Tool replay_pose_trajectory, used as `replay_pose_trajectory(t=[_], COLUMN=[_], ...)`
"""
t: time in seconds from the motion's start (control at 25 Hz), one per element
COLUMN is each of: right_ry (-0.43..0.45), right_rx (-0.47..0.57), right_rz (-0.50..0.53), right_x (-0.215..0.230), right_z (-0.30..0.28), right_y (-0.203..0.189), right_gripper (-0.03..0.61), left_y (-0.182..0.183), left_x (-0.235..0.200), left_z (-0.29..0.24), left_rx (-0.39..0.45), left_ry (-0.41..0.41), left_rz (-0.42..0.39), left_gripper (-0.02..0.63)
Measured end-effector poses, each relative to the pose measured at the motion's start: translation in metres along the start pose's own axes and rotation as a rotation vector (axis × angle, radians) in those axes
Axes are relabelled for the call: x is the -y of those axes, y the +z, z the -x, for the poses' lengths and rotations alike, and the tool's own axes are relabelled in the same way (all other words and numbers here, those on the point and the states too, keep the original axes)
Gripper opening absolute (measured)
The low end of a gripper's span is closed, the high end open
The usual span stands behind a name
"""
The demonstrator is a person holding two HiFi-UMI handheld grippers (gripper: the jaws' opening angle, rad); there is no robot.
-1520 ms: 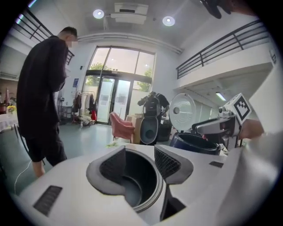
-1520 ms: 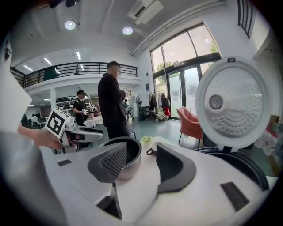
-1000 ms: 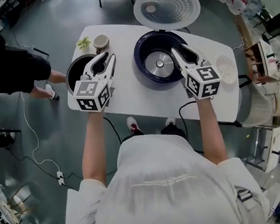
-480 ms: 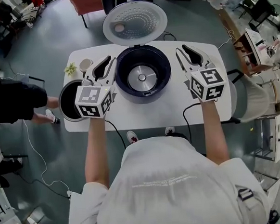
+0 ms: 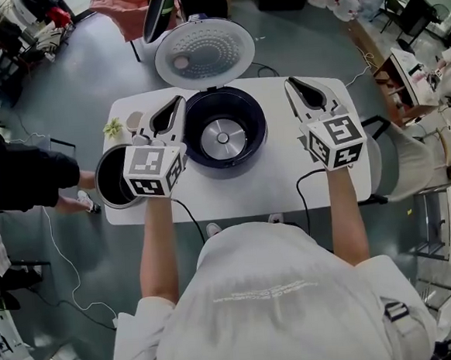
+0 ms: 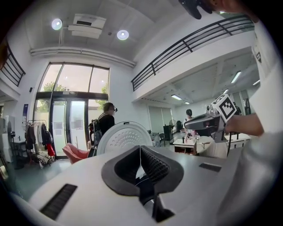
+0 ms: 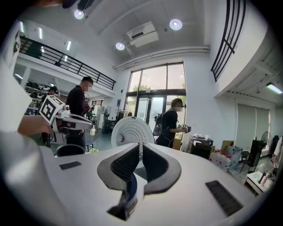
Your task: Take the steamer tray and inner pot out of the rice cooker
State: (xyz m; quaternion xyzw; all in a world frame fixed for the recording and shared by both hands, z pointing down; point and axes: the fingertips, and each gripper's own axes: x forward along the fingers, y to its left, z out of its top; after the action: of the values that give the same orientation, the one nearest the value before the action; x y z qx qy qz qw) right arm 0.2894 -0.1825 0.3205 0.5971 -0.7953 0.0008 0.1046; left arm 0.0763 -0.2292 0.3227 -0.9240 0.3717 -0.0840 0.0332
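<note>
The dark blue rice cooker [image 5: 221, 129] stands at the back of the white table [image 5: 242, 193], lid [image 5: 204, 53] tipped up. Its well shows only the bare heating plate [image 5: 222, 137]. The dark inner pot [image 5: 110, 180] sits on the table's left edge, partly under my left gripper [image 5: 177, 102]. That gripper hovers left of the cooker; its jaws have just been closing and are shut on nothing [image 6: 140, 148]. My right gripper [image 5: 290, 82] hovers right of the cooker; its jaws have also just been closing, with nothing between them [image 7: 140, 145]. I cannot make out the steamer tray.
A small green plant [image 5: 114, 128] and a cup [image 5: 134, 120] stand at the table's back left corner. A person in a dark sleeve [image 5: 23, 176] stands left of the table. A black cable [image 5: 300, 189] hangs off the front edge. People and furniture fill the room behind.
Both grippers drew back from the pot and the cooker's rim and now hover on either side of the cooker. Their jaws went from open to shut, with nothing in them.
</note>
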Motion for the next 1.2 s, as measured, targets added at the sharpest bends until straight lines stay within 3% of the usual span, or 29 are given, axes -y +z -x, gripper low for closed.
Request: replay_pose_trajectory(t=[0.36,1.2], right_ry=[0.024,0.053], right_rx=[0.038,0.057], right_rz=[0.051,0.076], right_x=[0.003,-0.009], right_z=[0.003,0.006], right_y=[0.017,0.022], right_gripper=[0.028,0.026], left_y=[0.024,0.032], left_x=[0.002,0.006], left_z=[-0.004,0.011], left_rx=[0.02,0.034], left_ry=[0.016,0.026], left_rz=[-0.058,-0.049], left_gripper=[0.015,0.015])
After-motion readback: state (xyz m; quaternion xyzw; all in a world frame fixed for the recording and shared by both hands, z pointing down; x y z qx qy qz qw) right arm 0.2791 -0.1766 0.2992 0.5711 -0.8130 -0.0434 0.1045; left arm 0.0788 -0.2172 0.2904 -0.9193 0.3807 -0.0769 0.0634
